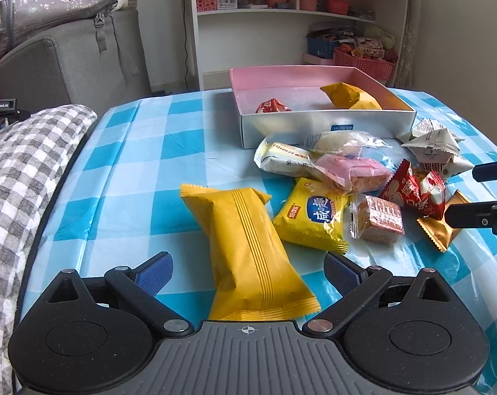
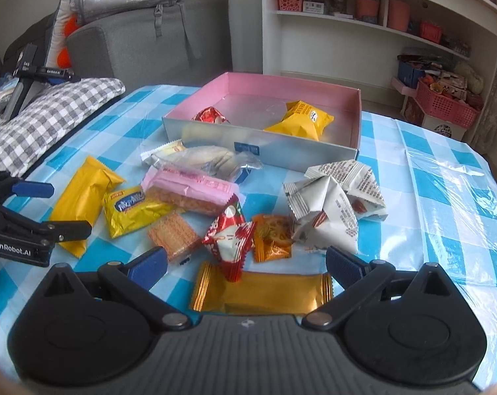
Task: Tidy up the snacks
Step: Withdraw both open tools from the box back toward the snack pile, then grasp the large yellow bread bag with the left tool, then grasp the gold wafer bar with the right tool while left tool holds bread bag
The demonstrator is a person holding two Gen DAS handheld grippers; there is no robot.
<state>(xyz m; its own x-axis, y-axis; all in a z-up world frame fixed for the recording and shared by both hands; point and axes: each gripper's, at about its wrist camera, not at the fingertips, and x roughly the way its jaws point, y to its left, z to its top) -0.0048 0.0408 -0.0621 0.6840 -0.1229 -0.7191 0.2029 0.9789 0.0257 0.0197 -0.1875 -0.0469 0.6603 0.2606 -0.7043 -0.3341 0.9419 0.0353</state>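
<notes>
Two grippers: both spread wide and holding nothing, poised low over the blue-and-white checked tablecloth [image 1: 143,151].
Left gripper [image 1: 248,268]: its blue pads straddle the near end of the long mustard-yellow crimped snack packet [image 1: 245,250] without touching it.
Long yellow packet: lies flat, long axis running away from the left gripper and leaning left at the far end.
Right gripper [image 2: 247,263]: fingers stand either side of the flat gold foil wrapper [image 2: 261,291], which lies crosswise to them; contact cannot be judged from here.
Snack heap: small yellow biscuit pouch [image 1: 311,219], pink-wrapped cake bar [image 1: 353,172], red-and-white twisted sweet packets [image 2: 230,237] and crumpled white printed packets [image 2: 330,204] crowd together, many touching.
Shallow rectangular box with pink inner walls [image 1: 281,79]: sits beyond the heap, holding a puffy yellow packet [image 1: 350,97] and a small red packet [image 1: 271,106]; most of its floor is bare.
Open room: bare cloth left of the long packet, ending at a grey checked cushion [image 1: 28,164] at the table edge.
</notes>
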